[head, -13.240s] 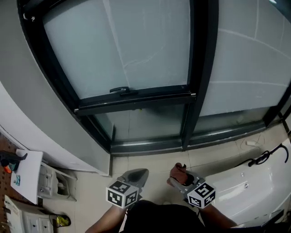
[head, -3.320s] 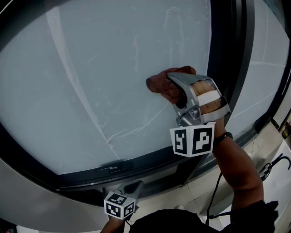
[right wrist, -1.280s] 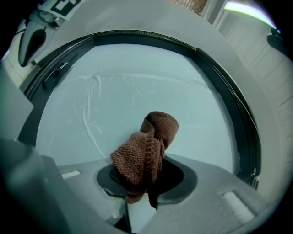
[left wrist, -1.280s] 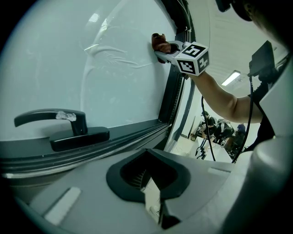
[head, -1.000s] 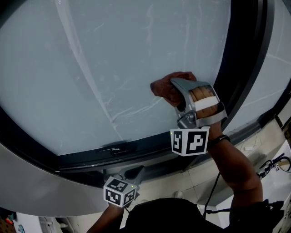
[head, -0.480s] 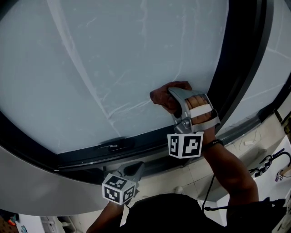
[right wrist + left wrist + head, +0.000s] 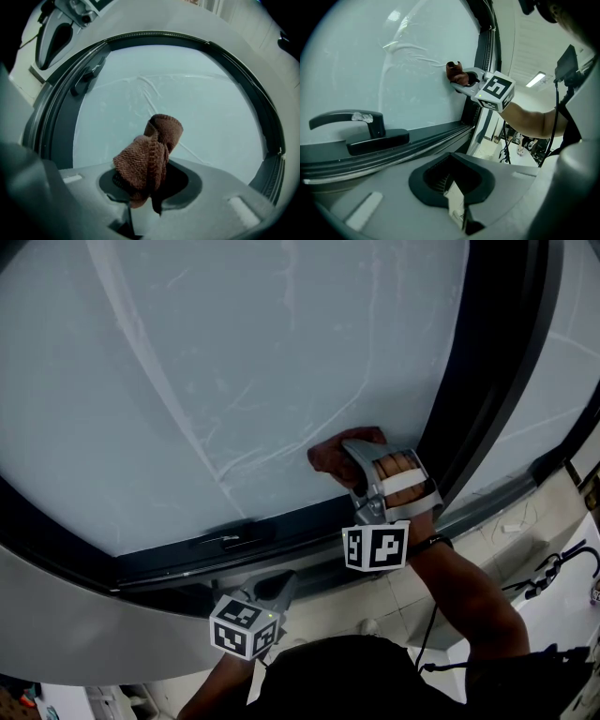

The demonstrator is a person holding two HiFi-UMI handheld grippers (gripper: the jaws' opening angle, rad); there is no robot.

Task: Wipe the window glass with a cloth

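A crumpled brown cloth (image 7: pixel 328 454) is pressed against the frosted window glass (image 7: pixel 234 352), low on the pane near its right corner. My right gripper (image 7: pixel 352 454) is shut on the cloth. In the right gripper view the cloth (image 7: pixel 150 154) bunches up out of the jaws against the glass (image 7: pixel 201 103). The left gripper view catches the cloth (image 7: pixel 453 71) and the right gripper (image 7: pixel 463 78) from the side. My left gripper (image 7: pixel 275 590) hangs low under the sill with its jaws together and nothing in them.
A dark window handle (image 7: pixel 225 538) lies on the lower frame, left of the cloth; it also shows as a handle (image 7: pixel 361 131) close to the left gripper. The thick dark upright frame (image 7: pixel 487 381) stands just right of the cloth. Cables (image 7: pixel 553 568) lie on the tiled floor at right.
My right gripper has slid the cloth down the glass, toward the lower frame. The left gripper has stayed low by the sill.
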